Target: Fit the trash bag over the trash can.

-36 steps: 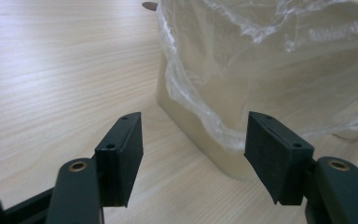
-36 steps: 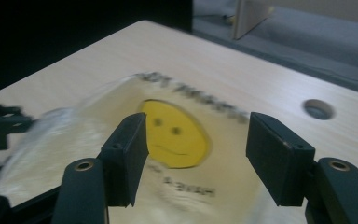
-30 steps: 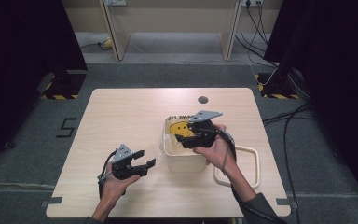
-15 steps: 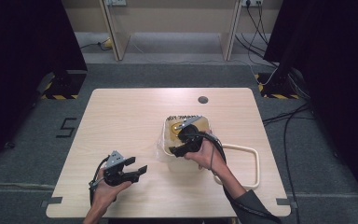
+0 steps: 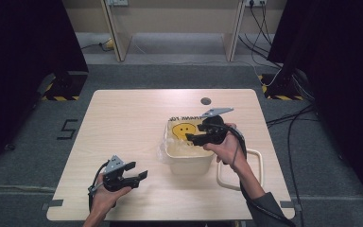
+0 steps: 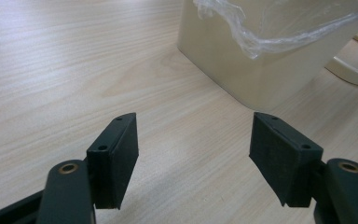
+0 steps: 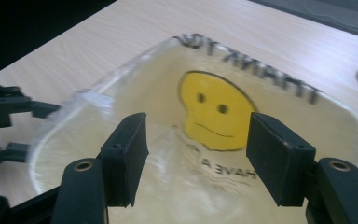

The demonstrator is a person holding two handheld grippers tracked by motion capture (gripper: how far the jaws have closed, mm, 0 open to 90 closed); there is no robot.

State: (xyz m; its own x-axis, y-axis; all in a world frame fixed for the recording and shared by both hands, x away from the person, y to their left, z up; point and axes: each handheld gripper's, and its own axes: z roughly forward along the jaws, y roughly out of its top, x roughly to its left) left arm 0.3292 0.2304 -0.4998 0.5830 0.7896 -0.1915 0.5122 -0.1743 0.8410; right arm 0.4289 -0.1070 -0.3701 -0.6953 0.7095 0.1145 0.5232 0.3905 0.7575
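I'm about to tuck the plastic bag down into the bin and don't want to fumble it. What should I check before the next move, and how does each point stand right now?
1. Right gripper jaws open, nothing between them: ok.
2. Right gripper over the bin opening, facing the smiley-face bag: ok.
3. Left gripper jaws open and empty: ok.
4. Left gripper close enough to steady the bin: not ok; it hangs apart over bare table.
5. Bag film draped over the bin rim: ok on the near corner; all round, cannot tell.
6. Loose cream handle beside the bin, clear of the work: ok.
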